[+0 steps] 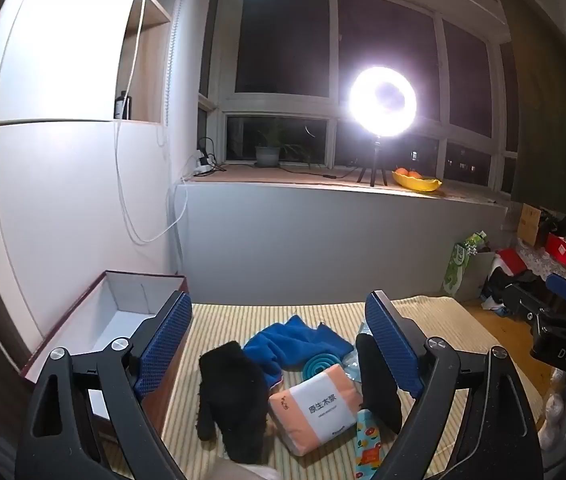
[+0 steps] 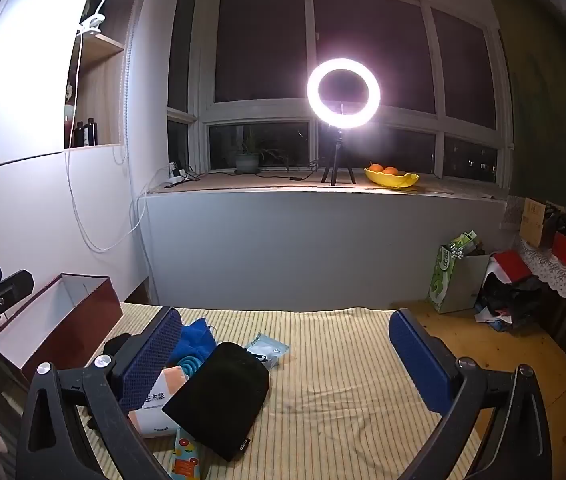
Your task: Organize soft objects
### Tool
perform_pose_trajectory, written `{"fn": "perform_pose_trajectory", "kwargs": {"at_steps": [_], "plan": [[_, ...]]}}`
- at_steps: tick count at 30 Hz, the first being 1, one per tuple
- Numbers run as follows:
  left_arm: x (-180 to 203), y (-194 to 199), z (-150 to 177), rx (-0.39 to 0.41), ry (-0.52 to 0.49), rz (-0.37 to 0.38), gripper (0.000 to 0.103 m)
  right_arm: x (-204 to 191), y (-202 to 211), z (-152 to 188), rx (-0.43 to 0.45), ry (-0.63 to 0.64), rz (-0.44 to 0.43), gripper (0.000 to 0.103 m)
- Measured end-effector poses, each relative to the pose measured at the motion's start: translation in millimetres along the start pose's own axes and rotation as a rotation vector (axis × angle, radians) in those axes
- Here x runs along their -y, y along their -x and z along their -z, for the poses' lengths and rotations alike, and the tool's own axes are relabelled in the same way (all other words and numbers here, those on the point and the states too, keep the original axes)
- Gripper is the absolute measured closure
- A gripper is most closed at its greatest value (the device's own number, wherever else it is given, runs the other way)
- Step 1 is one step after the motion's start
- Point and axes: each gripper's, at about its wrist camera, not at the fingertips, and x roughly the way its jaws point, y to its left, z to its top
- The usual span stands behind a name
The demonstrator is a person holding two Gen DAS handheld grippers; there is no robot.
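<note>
Looking along both tools, I see a small heap of soft things on a striped yellow mat, with a dark red open box at the far left, just beside the mat's left edge and seemingly empty.

My left gripper has its tongs wide apart, holding nothing, hovering over the heap. My right gripper is likewise spread wide and empty, over the heap's right side and bare mat.

Going left to right across the heap: a black fuzzy glove lies with its long axis running near to far, cuff end uncertain. I judge it light and floppy; I would pinch it across the middle. Behind it sits a crumpled blue towel, with no clear direction, limp and easy to bunch anywhere. A teal ridged disc rests touching the towel; what it is I cannot tell. A peach and white tissue pack lies tilted, its long axis slanting from near left to far right. It looks squashy but slick, so I would grip across its short sides. Near it lies a narrow patterned packet, pointing near to far. Rightmost is a black pouch, soft and flat, its long axis slanting, with a clear plastic sachet beyond it.
</note>
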Motion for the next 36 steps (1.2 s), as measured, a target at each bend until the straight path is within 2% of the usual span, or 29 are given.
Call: {"fn": "perform_pose_trajectory", "kwargs": {"at_steps": [36], "plan": [[5.6,2.2,0.3,0.012,0.000,0.010,0.014,4.8,-1.4,2.3,-0.004,0.001,0.032,0.001]]}}
